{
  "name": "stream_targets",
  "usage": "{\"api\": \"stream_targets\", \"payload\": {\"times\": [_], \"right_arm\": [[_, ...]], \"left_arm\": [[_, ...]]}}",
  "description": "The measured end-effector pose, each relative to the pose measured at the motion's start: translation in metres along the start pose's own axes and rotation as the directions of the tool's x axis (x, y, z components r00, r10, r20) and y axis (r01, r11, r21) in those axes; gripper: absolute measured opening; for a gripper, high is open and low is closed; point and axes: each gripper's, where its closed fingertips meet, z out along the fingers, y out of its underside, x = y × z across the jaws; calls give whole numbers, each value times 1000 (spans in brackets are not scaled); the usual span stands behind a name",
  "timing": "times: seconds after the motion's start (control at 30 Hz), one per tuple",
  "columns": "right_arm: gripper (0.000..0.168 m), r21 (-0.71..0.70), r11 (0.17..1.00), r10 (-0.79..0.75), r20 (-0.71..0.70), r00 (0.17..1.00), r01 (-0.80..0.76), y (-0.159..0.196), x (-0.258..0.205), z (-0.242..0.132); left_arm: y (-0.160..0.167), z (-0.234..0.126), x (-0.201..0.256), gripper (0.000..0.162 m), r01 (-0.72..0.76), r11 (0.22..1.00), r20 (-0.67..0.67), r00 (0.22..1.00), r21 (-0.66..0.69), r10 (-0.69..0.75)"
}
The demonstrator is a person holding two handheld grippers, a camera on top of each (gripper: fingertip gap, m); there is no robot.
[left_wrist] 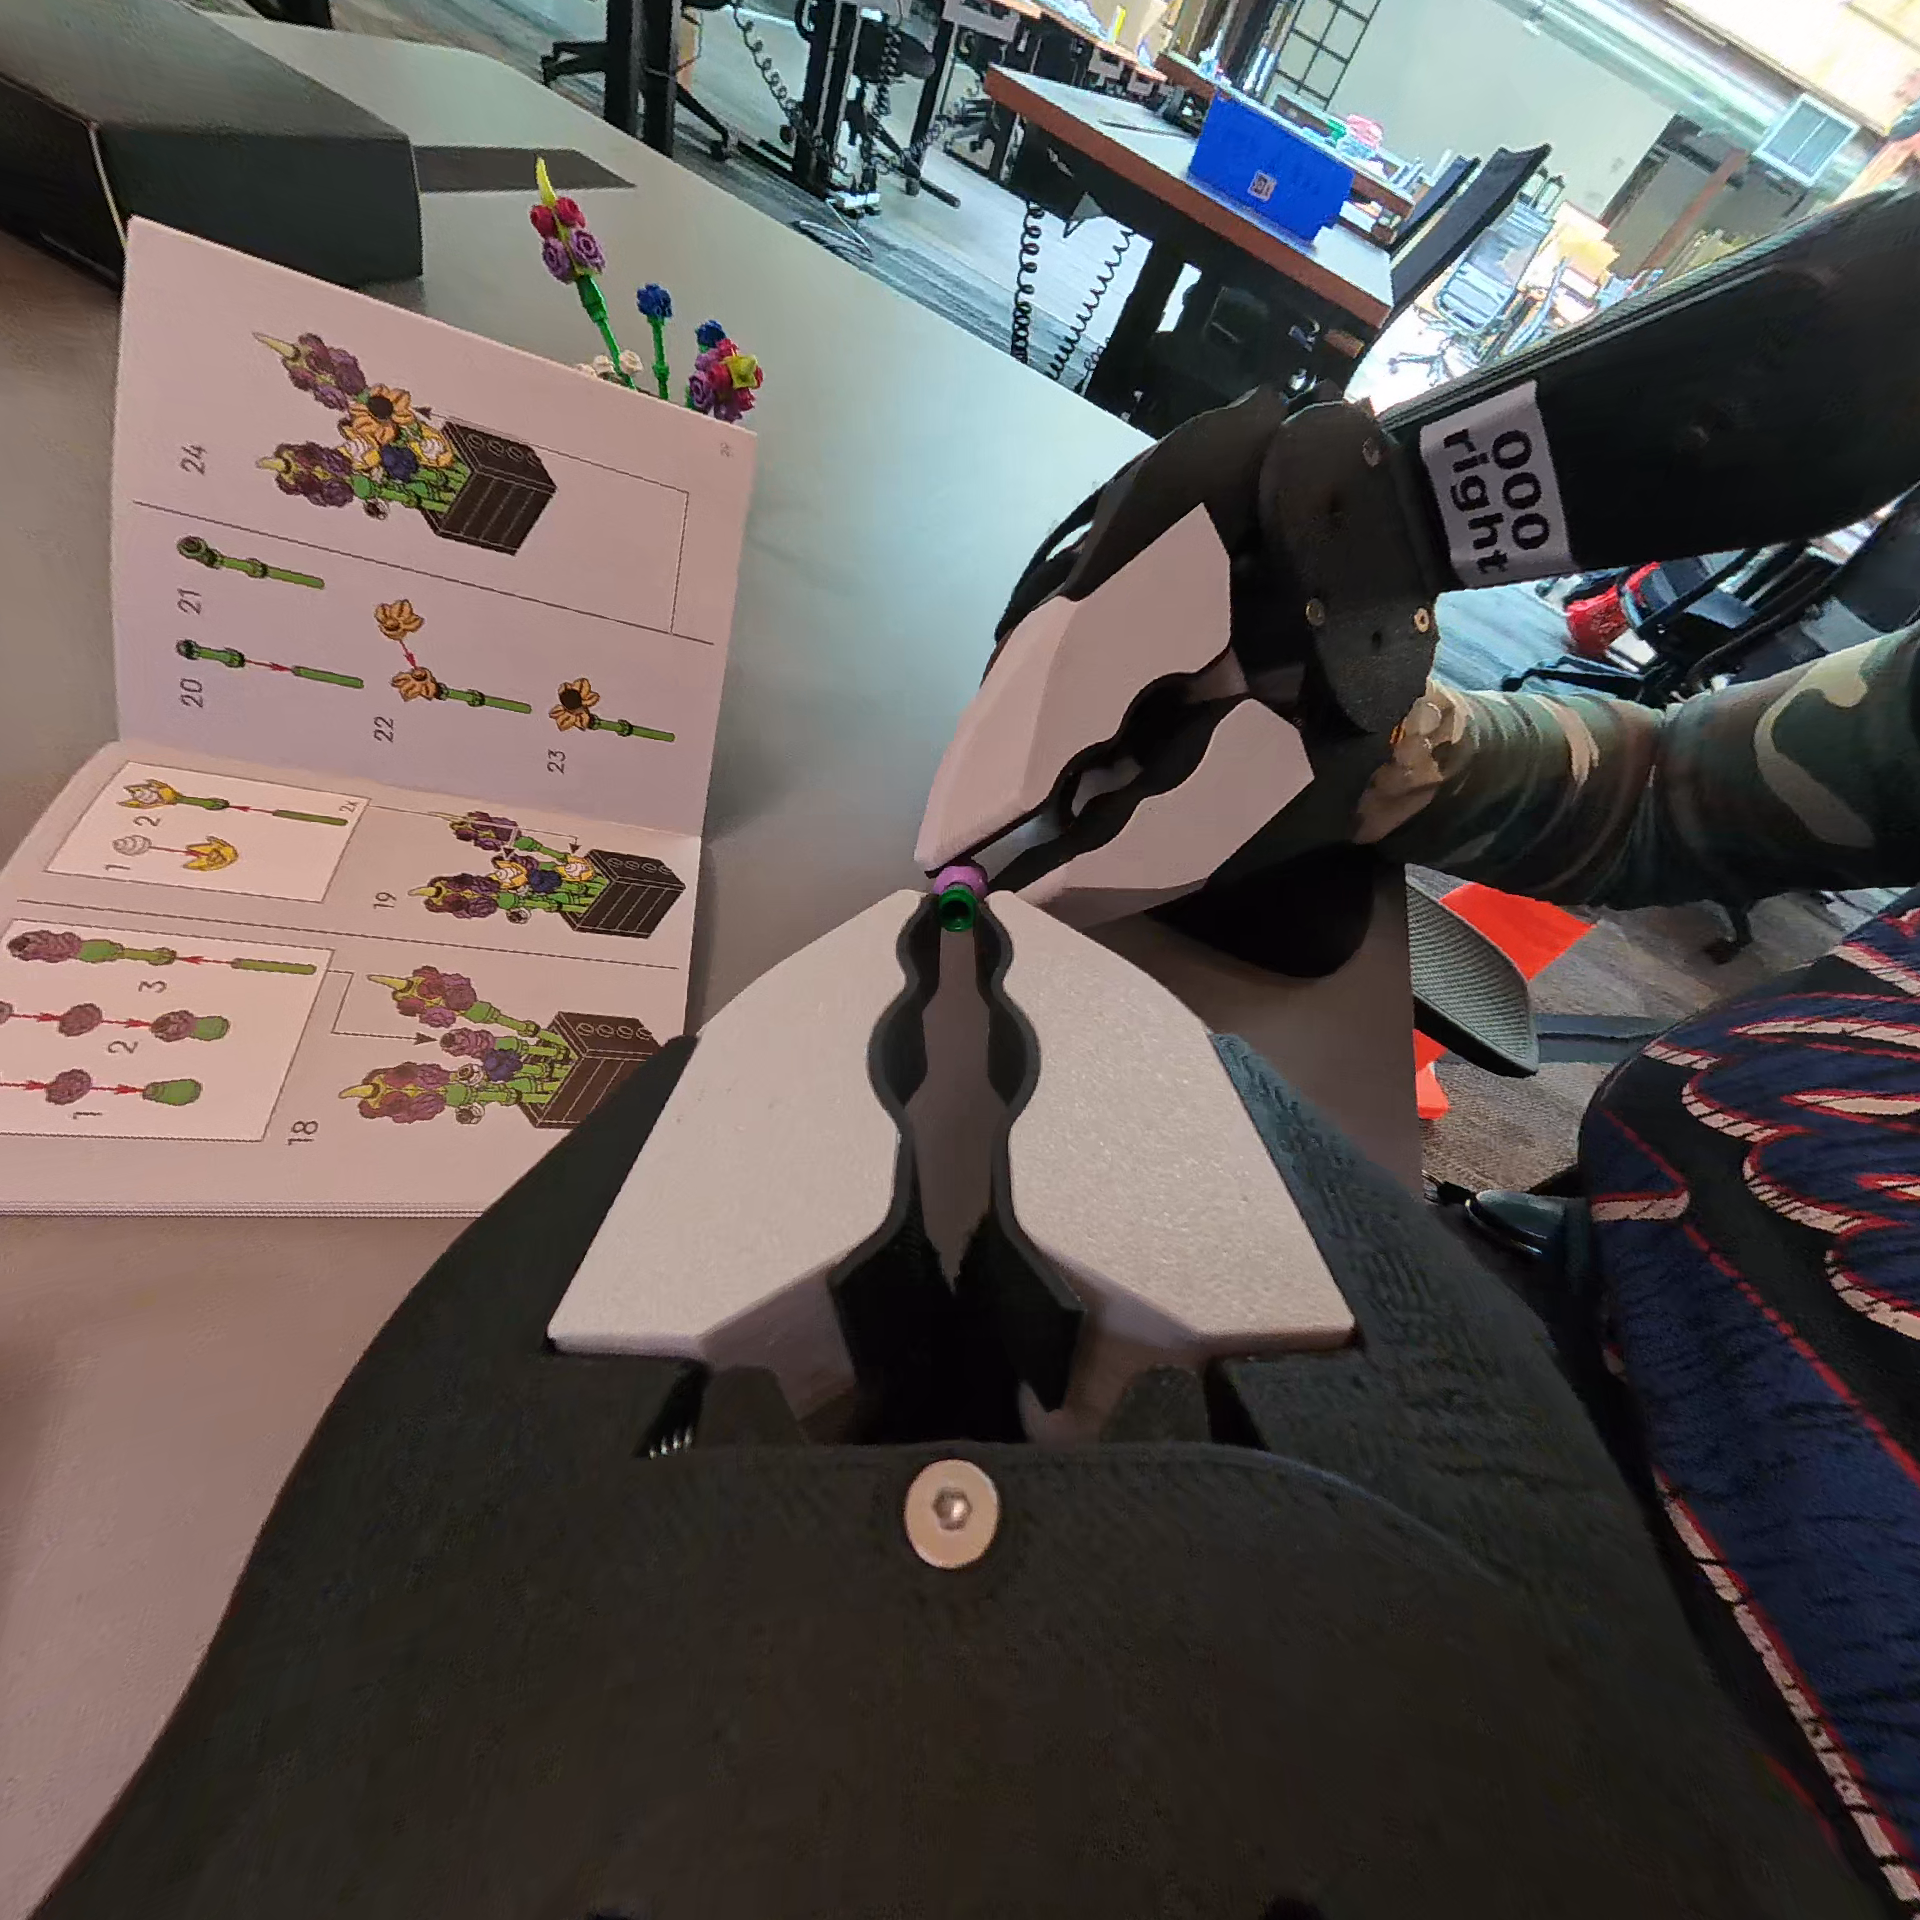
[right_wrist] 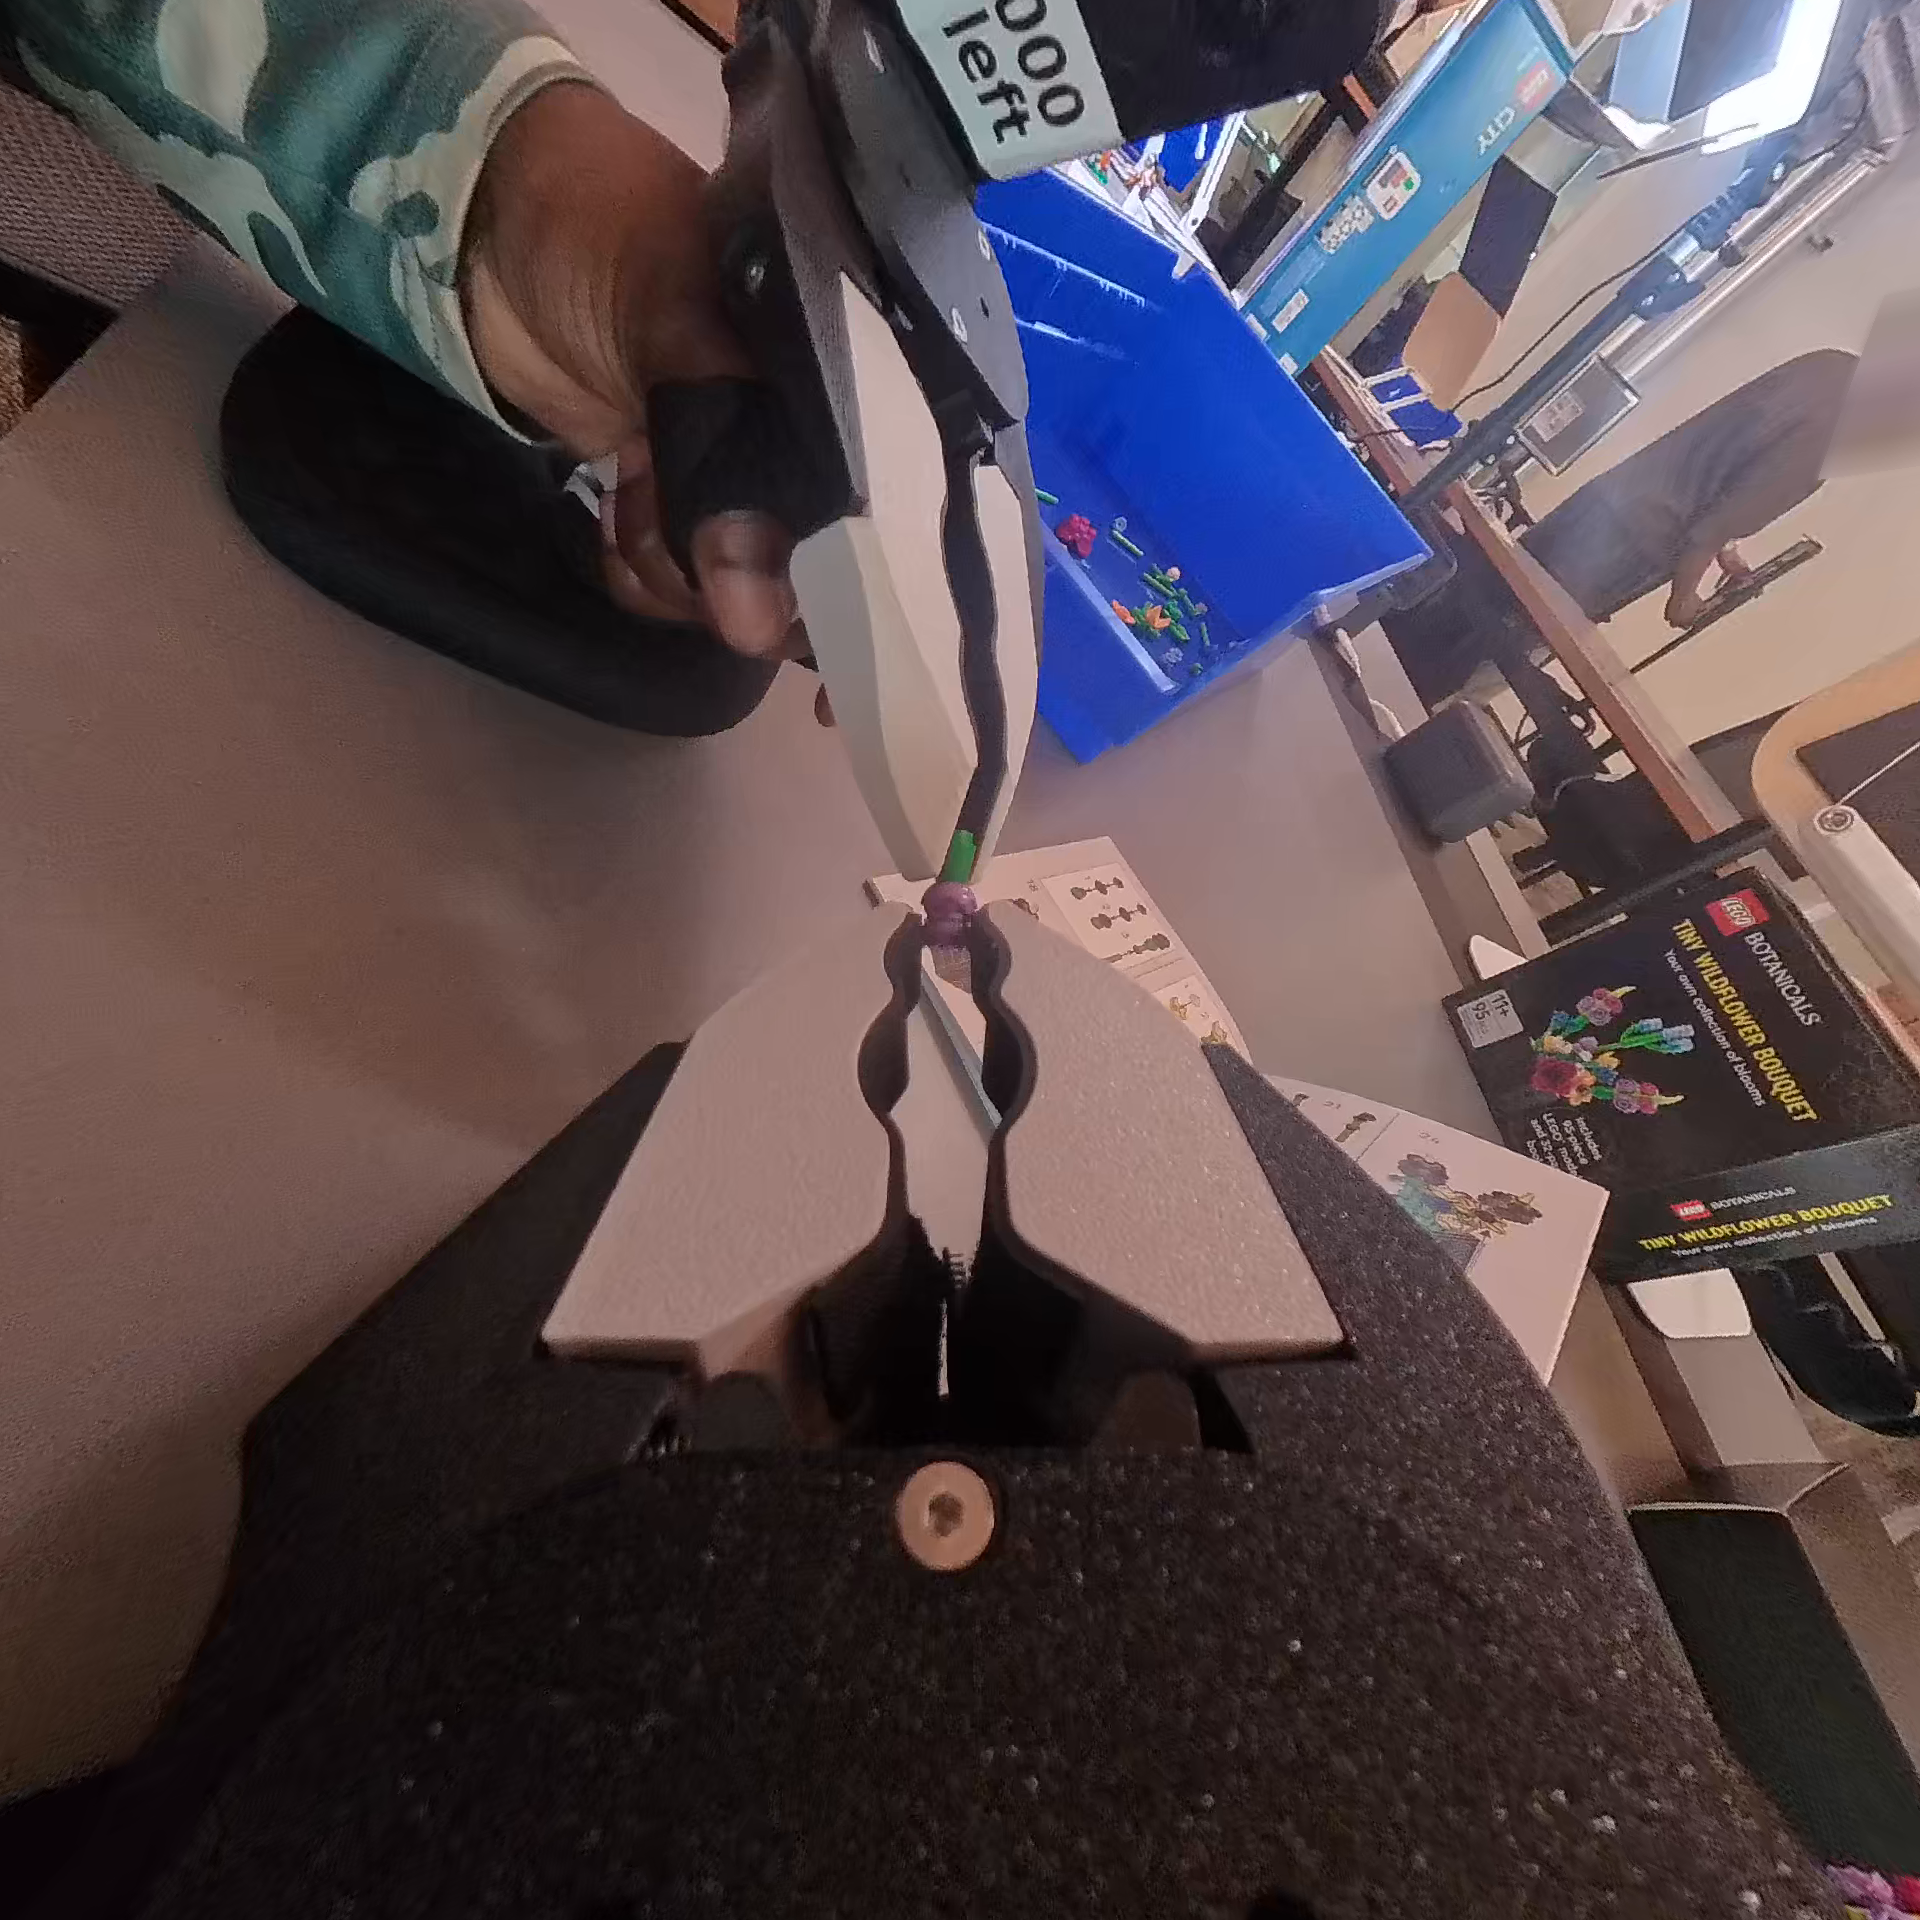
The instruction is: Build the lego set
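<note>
While both grippers meet tip to tip above the table (left_wrist: 883, 540), the step in hand looks like joining a purple bud (left_wrist: 958, 879) to a green stem (left_wrist: 955, 914), one of the flower sub-builds shown in the open booklet (left_wrist: 416, 623). Left gripper (left_wrist: 954, 918) has its fingers pinched together on the green stem at the very tips; right gripper (right_wrist: 943, 933) has its fingers closed on the purple bud, also right at the tips. In the right wrist view the bud (right_wrist: 948, 902) touches the end of the stem (right_wrist: 960, 854); can't tell if it is fully seated or only resting on the end. Finished flowers (left_wrist: 644, 312) stand behind the booklet, spare parts lie in the blue bin (right_wrist: 1195, 499), the set's box (right_wrist: 1704, 1081) sits at the table edge. Next move, as I judge it: keep the two pieces coaxial, push straight along the stem axis, both grips firm. Holds are shallow, so any side load could pop a piece out.
</note>
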Motion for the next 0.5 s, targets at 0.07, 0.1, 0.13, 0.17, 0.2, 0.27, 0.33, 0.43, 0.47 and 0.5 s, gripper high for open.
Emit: {"api": "stream_targets", "payload": {"times": [0.07, 0.1, 0.13, 0.17, 0.2, 0.27, 0.33, 0.43, 0.47, 0.5], "right_arm": [[9, 3, 1000, -1, 4, 1000, 1, 0, 0, 0], [9, 6, 1000, -6, 5, 1000, 6, 0, -1, 0], [9, 7, 1000, -9, 6, 1000, 9, 0, -1, -1], [9, 9, 1000, -10, 6, 1000, 10, -1, -1, -1], [9, 11, 1000, -10, 7, 1000, 10, -1, -1, -1], [8, 14, 1000, -10, 9, 1000, 10, -1, -2, 0], [9, 16, 1000, -10, 4, 1000, 10, -2, -1, 0], [10, 109, 988, 111, 8, 994, -111, -12, 9, -2], [17, 162, 967, 195, 17, 981, -195, -17, 16, -4], [27, 209, 938, 276, 37, 960, -278, -20, 22, -8]], "left_arm": [[0, 0, 0, 6, 12, 1000, -14, 1000, -1, -12], [0, 0, 1, 6, 16, 1000, -21, 1000, -4, -16], [1, 0, 1, 6, 17, 1000, -26, 999, -7, -18], [1, 0, 2, 6, 20, 1000, -32, 999, -8, -21], [1, 0, 2, 6, 27, 1000, -39, 999, -8, -27], [0, 0, 2, 6, 37, 999, -51, 998, -6, -37], [0, 0, 2, 6, 44, 999, -58, 997, -3, -44], [-10, -5, 2, 7, 131, 990, -137, 983, 57, -123], [-17, -8, 3, 7, 173, 980, -182, 971, 96, -153], [-24, -12, 3, 7, 204, 969, -217, 961, 140, -171]]}}
